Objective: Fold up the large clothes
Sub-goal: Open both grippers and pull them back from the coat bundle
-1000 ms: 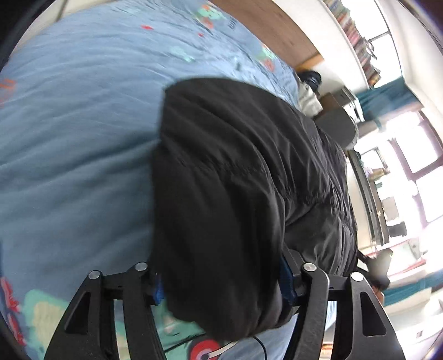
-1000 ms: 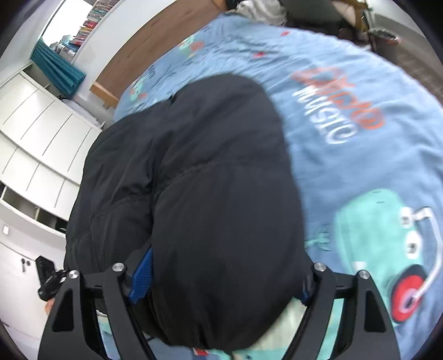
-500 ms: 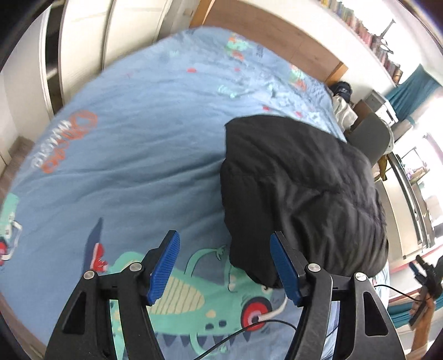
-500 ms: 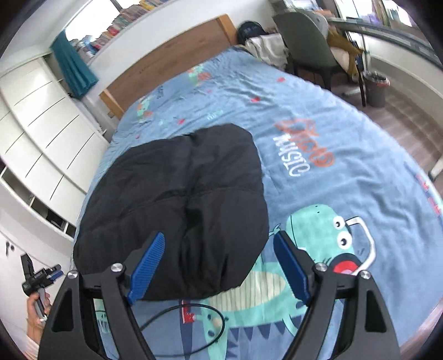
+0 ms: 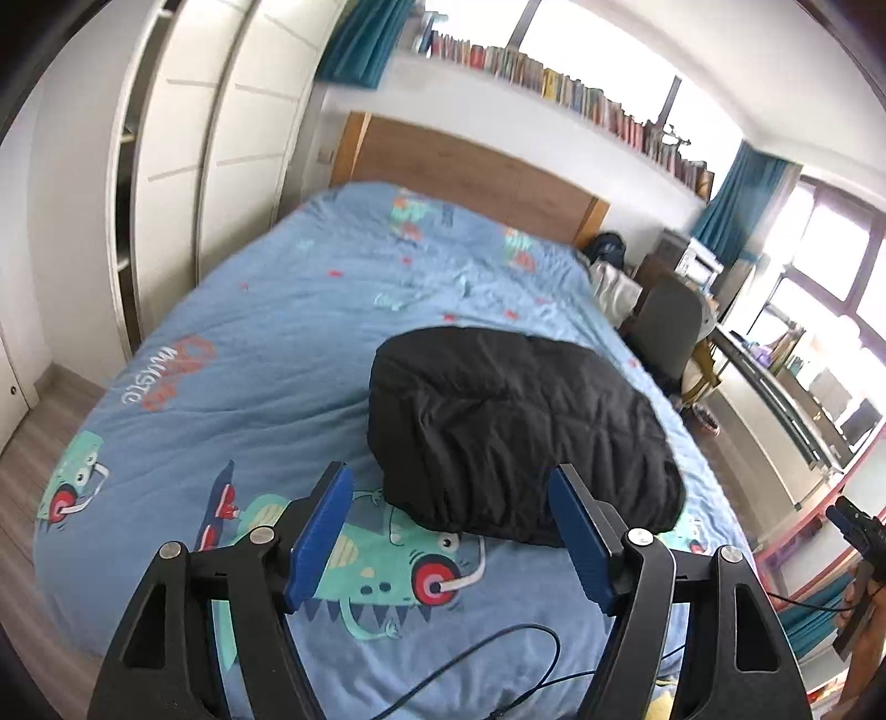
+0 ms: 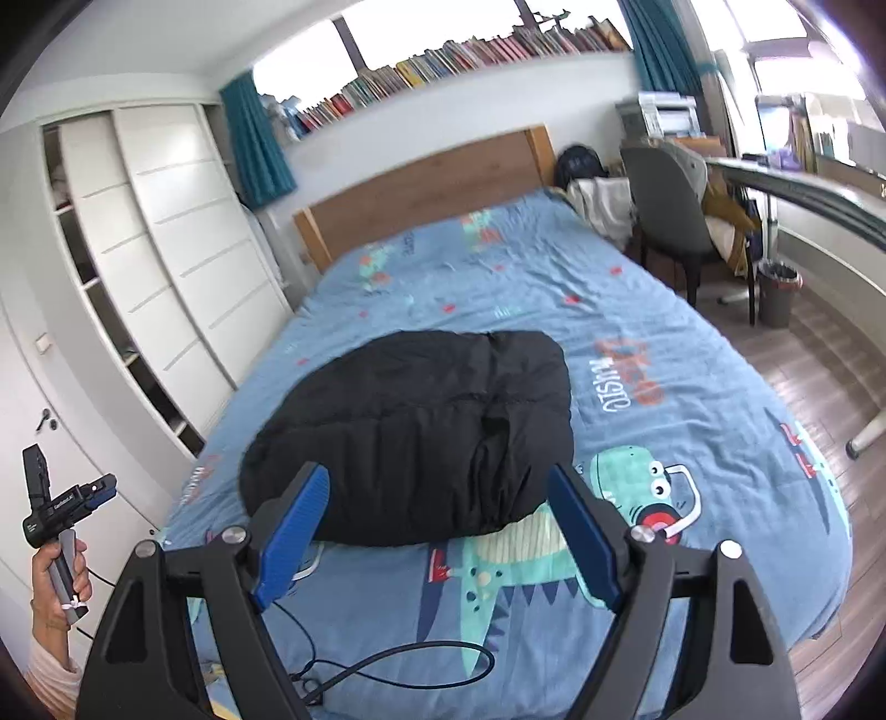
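Nearest to us, our left tongs [image 5: 451, 531] stand spread with nothing between the blue pads [image 5: 318, 534], and the jaws are opening at this moment; our right tongs [image 6: 437, 534] are spread wide too, with only air between them. Both hang above the foot end of the bed [image 5: 266, 310], clear of the cloth. A thin black cable [image 6: 387, 664] loops over the duvet just under the right tongs, and a similar one curls below the left tongs. In the right wrist view we see a hand [image 6: 58, 576] at the left edge gripping the handle of the other tool. Just beyond the tongs lies the black puffy jacket [image 6: 421, 437], folded into a thick rounded bundle, resting on the blue duvet [image 6: 664, 343] near the bed's foot end, beside a printed green dinosaur with headphones [image 6: 637, 487]. Farther on, the duvet runs flat to the wooden headboard [image 6: 421, 188]. White wardrobe doors [image 6: 183, 249] stand along one side of the bed; on the other side a grey chair [image 6: 670, 205] sits by a long desk. Farthest back, a row of books [image 6: 470, 52] lines a high shelf between teal curtains [image 6: 257, 144] below the window.
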`<move>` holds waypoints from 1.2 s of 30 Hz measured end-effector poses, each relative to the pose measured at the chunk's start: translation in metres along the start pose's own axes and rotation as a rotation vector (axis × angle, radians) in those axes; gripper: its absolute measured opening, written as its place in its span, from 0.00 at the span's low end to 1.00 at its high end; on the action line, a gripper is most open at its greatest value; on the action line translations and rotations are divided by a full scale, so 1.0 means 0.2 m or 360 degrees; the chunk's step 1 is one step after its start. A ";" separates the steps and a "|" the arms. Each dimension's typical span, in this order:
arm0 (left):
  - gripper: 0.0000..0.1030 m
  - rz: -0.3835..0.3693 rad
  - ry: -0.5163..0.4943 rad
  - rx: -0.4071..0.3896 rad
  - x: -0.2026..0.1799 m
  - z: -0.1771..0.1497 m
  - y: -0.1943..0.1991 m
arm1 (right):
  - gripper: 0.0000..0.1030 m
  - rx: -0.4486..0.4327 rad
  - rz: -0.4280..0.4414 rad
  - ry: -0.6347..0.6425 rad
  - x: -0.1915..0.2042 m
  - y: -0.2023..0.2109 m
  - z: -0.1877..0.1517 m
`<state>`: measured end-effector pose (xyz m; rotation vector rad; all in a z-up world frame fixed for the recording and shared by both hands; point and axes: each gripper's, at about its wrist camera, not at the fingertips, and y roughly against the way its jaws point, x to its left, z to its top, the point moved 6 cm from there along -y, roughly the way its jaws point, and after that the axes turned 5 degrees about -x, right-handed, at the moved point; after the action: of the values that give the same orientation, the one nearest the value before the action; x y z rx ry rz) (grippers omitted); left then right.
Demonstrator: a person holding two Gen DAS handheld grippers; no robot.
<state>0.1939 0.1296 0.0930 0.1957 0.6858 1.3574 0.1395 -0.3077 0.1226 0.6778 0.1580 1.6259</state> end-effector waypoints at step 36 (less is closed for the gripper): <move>0.83 0.0201 -0.0246 -0.0098 -0.24 -0.41 0.15 | 0.78 0.0125 -0.0053 0.0461 0.58 0.17 -0.56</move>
<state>0.1206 0.0709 0.0604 0.2953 0.5082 1.4656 0.0500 -0.1734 0.0857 0.4933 0.4432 1.6863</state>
